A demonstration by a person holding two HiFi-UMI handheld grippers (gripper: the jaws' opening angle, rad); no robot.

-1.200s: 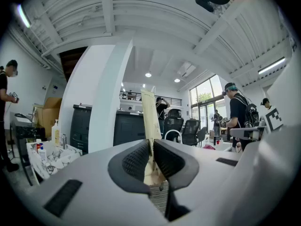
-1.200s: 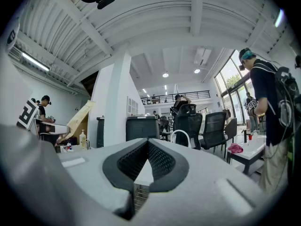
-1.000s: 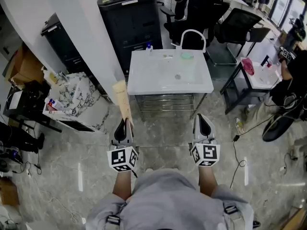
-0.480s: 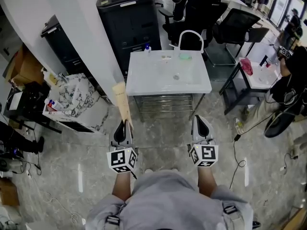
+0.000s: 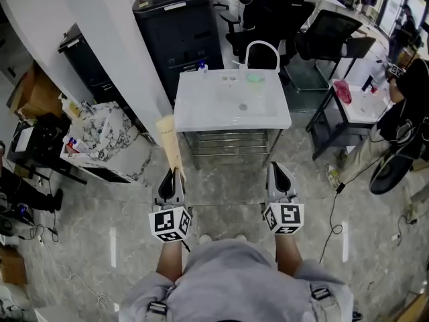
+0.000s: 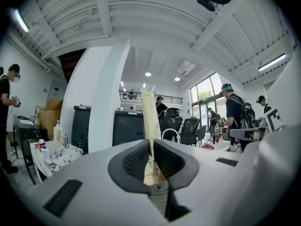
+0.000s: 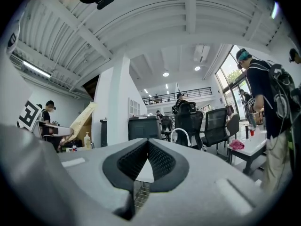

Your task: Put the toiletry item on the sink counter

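The left gripper (image 5: 172, 174) has its jaws closed on the lower end of the toiletry item (image 5: 169, 139), a long flat beige pack. In the left gripper view the ribbed pads (image 6: 137, 160) press on it from both sides, and the pack (image 6: 149, 112) stands up from between the jaws and goes forward beyond the jaw tips, a little tilted. It is in the air and not touching anything else.

Ahead of both pairs of jaws, well apart from them, stands the white sink counter (image 5: 201, 113). At its far edge are a small bottle with blue cap (image 5: 201, 66), a green thing (image 5: 253, 78) and a white arched faucet (image 5: 262, 45).

The right gripper (image 5: 278, 169) has its jaws pressed together at the tips, with nothing between them; the right gripper view (image 7: 147, 147) shows only a narrow gap lower down between the pads.

Both grippers are held low in front of the person's body, side by side, jaws pointing forward to the counter and the marker cubes toward the person.
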